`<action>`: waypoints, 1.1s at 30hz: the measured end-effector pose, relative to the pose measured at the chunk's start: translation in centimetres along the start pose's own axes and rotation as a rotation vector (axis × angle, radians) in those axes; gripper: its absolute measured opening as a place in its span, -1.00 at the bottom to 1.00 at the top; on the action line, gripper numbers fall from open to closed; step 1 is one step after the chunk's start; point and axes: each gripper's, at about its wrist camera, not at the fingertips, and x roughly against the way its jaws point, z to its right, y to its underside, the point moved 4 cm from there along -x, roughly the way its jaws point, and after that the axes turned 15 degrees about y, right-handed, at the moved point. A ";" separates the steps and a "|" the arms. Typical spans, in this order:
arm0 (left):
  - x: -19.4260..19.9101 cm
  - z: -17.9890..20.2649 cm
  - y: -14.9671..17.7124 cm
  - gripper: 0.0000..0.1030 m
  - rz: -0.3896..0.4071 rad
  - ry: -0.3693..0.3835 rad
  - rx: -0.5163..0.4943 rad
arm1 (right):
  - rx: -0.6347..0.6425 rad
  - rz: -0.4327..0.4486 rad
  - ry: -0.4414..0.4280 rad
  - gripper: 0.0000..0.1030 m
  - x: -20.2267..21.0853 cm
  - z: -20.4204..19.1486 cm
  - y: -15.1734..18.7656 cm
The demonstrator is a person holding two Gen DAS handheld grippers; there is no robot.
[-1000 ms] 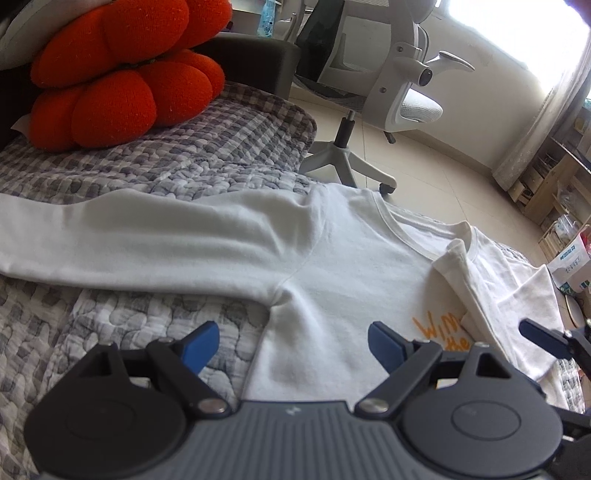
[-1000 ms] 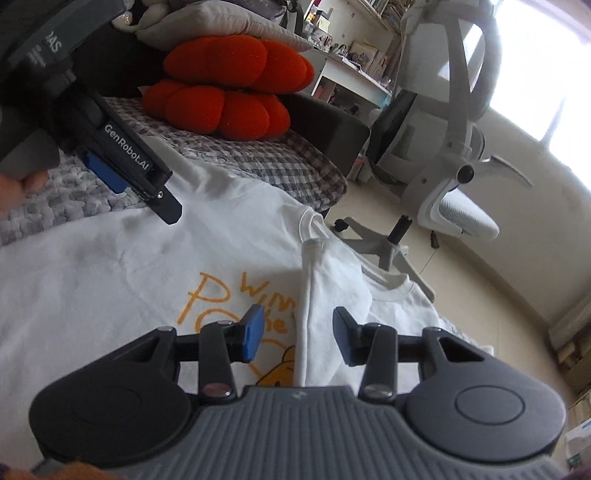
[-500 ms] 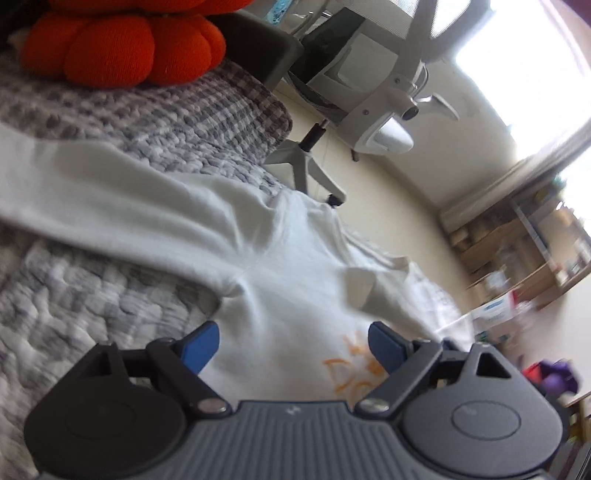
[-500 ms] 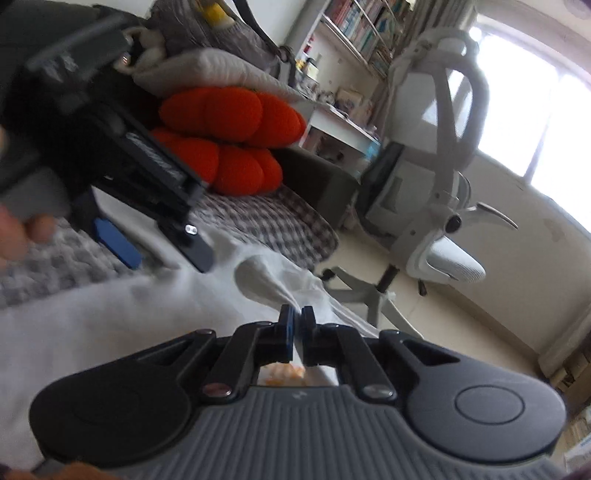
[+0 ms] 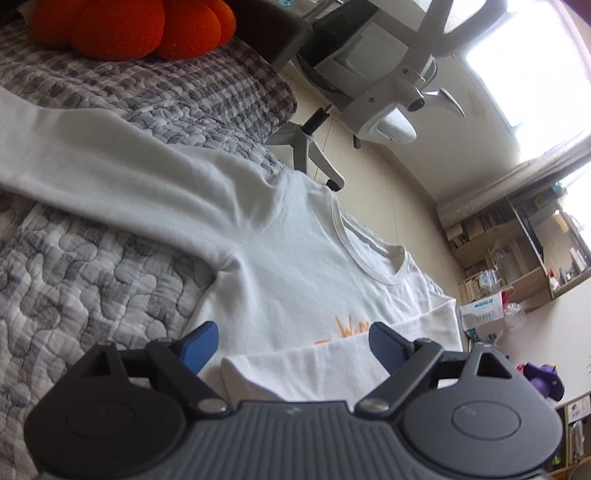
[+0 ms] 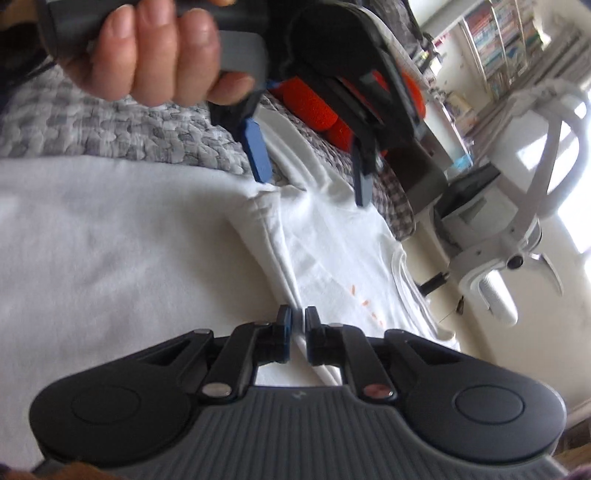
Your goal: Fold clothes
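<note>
White shirt (image 5: 295,266) sleeve now pulled across chest, right hand-held gripper (image 6: 298,325) pinching it, left hand-held gripper (image 5: 291,341) wide open.

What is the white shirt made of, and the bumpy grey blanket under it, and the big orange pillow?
The white shirt looks like soft matte knit, probably cotton: it creases and has a ribbed collar. The grey blanket looks like quilted fabric, with puffy stitched shapes. The orange pillow looks like fuzzy plush, its surface nubbly, though the exact fibre cannot be told.

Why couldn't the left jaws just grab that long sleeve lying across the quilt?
They probably could. The left gripper is open and holds nothing, and the sleeve lies flat on the quilt ahead with nothing on top of it.
</note>
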 end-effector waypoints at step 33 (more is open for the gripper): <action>2.3 -0.6 2.1 0.40 0.018 0.177 0.306 | -0.368 0.094 0.048 -0.94 1.0 3.9 -2.6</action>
